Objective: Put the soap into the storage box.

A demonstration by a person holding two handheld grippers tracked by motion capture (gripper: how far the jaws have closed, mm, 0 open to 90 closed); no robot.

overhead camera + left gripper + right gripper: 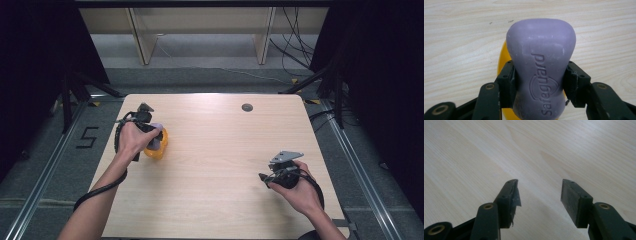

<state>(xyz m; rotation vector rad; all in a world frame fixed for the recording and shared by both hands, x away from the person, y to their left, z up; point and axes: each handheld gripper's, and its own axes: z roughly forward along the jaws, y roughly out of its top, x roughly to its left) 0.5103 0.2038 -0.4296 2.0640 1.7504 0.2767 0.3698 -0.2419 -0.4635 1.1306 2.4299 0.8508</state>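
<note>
Soap (541, 75) clamped between left tongs (540, 76) (waist-gripped).

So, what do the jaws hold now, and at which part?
The left gripper holds a purple soap bar by its narrow middle, above a yellow dish. The right gripper holds nothing.

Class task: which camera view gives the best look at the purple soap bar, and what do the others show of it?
The left gripper view: the soap bar sits close up, clamped between the left gripper jaws, its embossed lettering readable. The high view shows a small pale patch beside the hand.
</note>
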